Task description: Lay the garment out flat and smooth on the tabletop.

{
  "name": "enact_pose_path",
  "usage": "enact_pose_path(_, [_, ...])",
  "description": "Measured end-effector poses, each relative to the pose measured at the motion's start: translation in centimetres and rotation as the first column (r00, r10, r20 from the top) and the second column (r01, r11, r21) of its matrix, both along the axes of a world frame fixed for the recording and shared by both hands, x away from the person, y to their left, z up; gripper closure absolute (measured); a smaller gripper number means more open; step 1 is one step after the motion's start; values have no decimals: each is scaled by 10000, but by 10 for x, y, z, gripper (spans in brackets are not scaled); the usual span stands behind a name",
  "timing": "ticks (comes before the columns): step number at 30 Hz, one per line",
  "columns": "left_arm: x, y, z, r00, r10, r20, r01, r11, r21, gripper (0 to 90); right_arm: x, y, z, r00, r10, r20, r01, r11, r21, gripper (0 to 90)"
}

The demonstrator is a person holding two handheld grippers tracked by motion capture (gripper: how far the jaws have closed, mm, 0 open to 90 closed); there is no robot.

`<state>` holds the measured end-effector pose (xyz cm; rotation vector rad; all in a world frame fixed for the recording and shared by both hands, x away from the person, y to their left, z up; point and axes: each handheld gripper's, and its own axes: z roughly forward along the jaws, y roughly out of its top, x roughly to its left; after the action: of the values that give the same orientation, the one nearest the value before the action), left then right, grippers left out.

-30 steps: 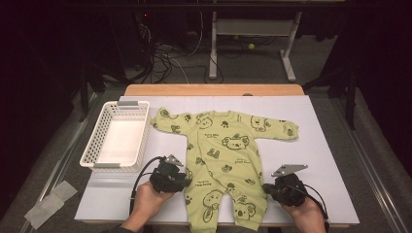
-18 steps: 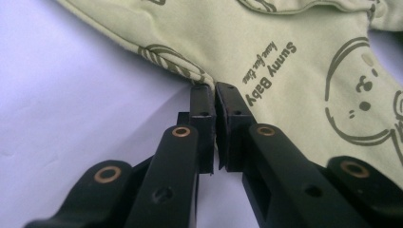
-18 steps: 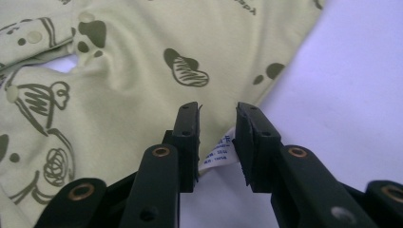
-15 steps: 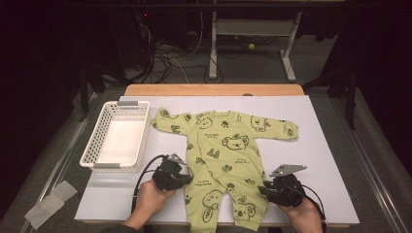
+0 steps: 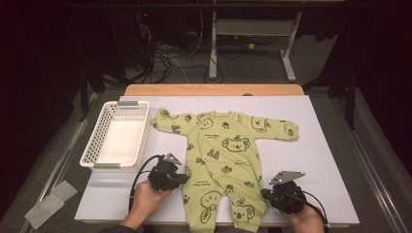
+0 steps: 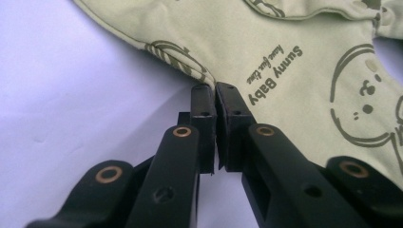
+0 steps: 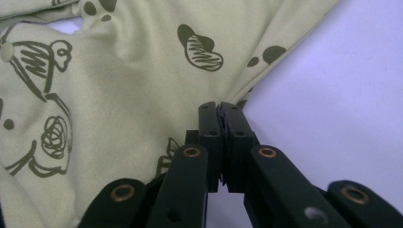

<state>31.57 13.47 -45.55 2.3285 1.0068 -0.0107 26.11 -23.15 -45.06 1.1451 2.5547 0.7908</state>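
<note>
worktop (image 5: 316,160): white sheet over a wooden board, wood strip showing at the far edge. lying on it: white slotted basket (image 5: 116,141) at left, green printed baby romper (image 5: 221,160) spread flat mid-sheet, sleeves out, legs toward the near edge.

On my worktop (image 5: 320,160) the baby suit (image 5: 223,160) lies flat in the middle, the basket (image 5: 118,137) to its left, just beside one sleeve.
</note>
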Motion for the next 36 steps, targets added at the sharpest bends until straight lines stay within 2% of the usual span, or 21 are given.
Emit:
enact_pose_path(1, [0, 0, 0, 10000, 32, 30, -32, 10000, 40, 813, -1, 0, 1, 9999, -39, 108, 38, 10000, 79, 844])
enact_pose_path(5, [0, 2, 1, 9993, 318, 207, -319, 9995, 40, 663, -2, -6, 5, 9991, -147, 405, 127, 9987, 496, 710])
enact_pose_path(8, [-1, 7, 6, 9970, 583, 513, -576, 9982, -153, 579, -3, -14, 9, 9961, -326, 818, 238, 9941, 1060, 636])
enact_pose_path(11, [-5, 13, 11, 9928, 776, 907, -749, 9966, -338, 522, -7, -21, 12, 9914, -535, 1191, 348, 9874, 1545, 600])
enact_pose_path(16, [-11, 23, 15, 9858, 1066, 1300, -1006, 9936, -518, 460, -13, -29, 14, 9790, -941, 1809, 601, 9808, 1853, 494])
enact_pose_path(19, [-15, 30, 17, 9817, 1147, 1517, -1079, 9928, -524, 438, -16, -34, 14, 9730, -1140, 2008, 739, 9776, 1969, 465])
enact_pose_path(23, [-21, 40, 19, 9739, 1372, 1810, -1274, 9897, -645, 414, -20, -42, 14, 9597, -1530, 2358, 1005, 9702, 2205, 445])
enact_pose_path(31, [-30, 56, 22, 9608, 1717, 2176, -1528, 9831, -1010, 397, -28, -56, 11, 9483, -1907, 2538, 1184, 9542, 2746, 415])
enact_pose_path(33, [-31, 59, 22, 9586, 1787, 2217, -1575, 9814, -1098, 396, -31, -59, 10, 9418, -1964, 2728, 1171, 9524, 2815, 400])
enact_pose_path(36, [-33, 65, 21, 9507, 1990, 2377, -1700, 9758, -1372, 364, -35, -64, 8, 9318, -2099, 2960, 1194, 9476, 2964, 401])
